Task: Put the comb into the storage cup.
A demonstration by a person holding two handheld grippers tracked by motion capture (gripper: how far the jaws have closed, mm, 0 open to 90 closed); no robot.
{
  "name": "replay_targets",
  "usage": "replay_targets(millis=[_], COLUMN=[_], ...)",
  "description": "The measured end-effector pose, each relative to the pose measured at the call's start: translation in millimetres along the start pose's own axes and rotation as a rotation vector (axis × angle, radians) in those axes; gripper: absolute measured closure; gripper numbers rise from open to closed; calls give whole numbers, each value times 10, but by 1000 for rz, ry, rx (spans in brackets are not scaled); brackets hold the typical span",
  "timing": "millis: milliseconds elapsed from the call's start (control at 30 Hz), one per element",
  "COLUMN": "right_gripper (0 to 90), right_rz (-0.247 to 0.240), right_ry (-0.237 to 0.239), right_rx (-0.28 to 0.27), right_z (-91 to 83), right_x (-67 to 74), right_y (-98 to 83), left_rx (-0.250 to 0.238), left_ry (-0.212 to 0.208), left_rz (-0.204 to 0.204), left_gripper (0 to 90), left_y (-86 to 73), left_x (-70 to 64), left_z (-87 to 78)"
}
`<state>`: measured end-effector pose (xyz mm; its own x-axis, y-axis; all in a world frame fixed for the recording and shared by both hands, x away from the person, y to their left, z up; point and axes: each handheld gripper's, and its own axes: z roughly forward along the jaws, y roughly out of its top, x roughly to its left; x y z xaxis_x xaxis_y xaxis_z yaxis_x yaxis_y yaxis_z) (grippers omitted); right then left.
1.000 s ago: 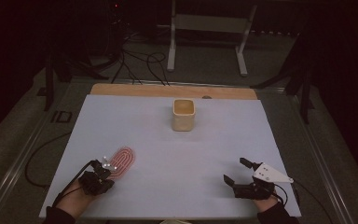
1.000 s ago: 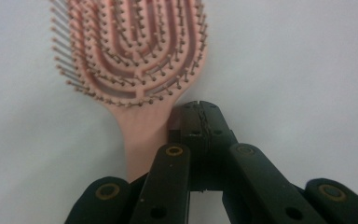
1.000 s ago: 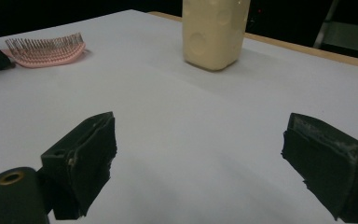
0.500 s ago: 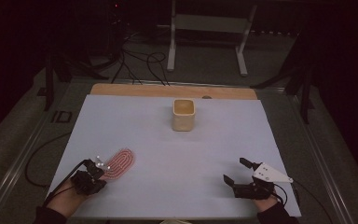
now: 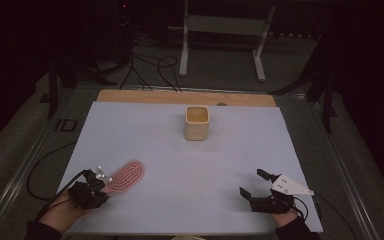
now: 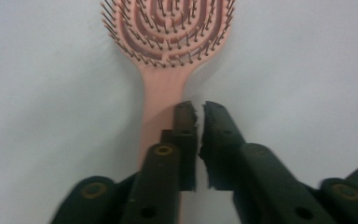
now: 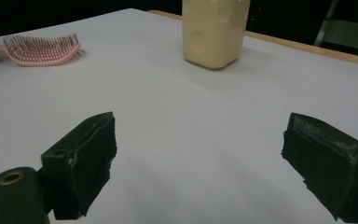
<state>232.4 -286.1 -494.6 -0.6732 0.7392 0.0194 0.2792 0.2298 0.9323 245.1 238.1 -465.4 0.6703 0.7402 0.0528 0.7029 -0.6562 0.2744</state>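
**Brush Let Go, Left Hand Pulled Back**

Just opened a tiny crack at the jaws of the left gripper (image 6: 199, 109), with nothing pinched between them. Seen from above, drawn back a little toward the near-left corner of the table (image 5: 180, 200), away from where it was a second ago.

Left lying flat by that corner: the pink brush (image 6: 165, 28), bristles up, handle pointing back at the hand. Not moved, as far as can be told from above (image 5: 126, 175). Still partly covered at the handle by one black jaw, but not squeezed.

Held still near the near edge, toward the near-right corner: the right gripper (image 5: 251, 182), jaws wide apart and holding nothing.

Standing upright in the middle, closer to the far edge: the yellow cup (image 5: 197, 122), well apart from the brush and from both hands.

Probably means no hold on the brush right now. Could be a grip that slipped or a fresh try coming. Would need wider jaws, a move forward over the handle, then a squeeze, before any lift toward the cup.
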Motion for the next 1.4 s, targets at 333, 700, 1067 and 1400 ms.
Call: replay_targets(millis=[333, 700, 1067, 1400], right_gripper=[95, 95, 96, 96], right_rz=[4, 4, 5, 1], right_ry=[2, 3, 3, 2], right_rx=[-1, 1, 1, -2], right_z=[4, 8, 8, 3], right_x=[-2, -4, -1, -1], right_y=[-2, -4, -4, -3], left_rx=[16, 53, 106, 147], left_ry=[-28, -119, -170, -181], left_rz=[10, 17, 72, 78], left_gripper=[571, 74, 2, 27], left_y=[53, 92, 176, 249], left_x=[89, 171, 226, 305], left_z=[-83, -8, 114, 193])
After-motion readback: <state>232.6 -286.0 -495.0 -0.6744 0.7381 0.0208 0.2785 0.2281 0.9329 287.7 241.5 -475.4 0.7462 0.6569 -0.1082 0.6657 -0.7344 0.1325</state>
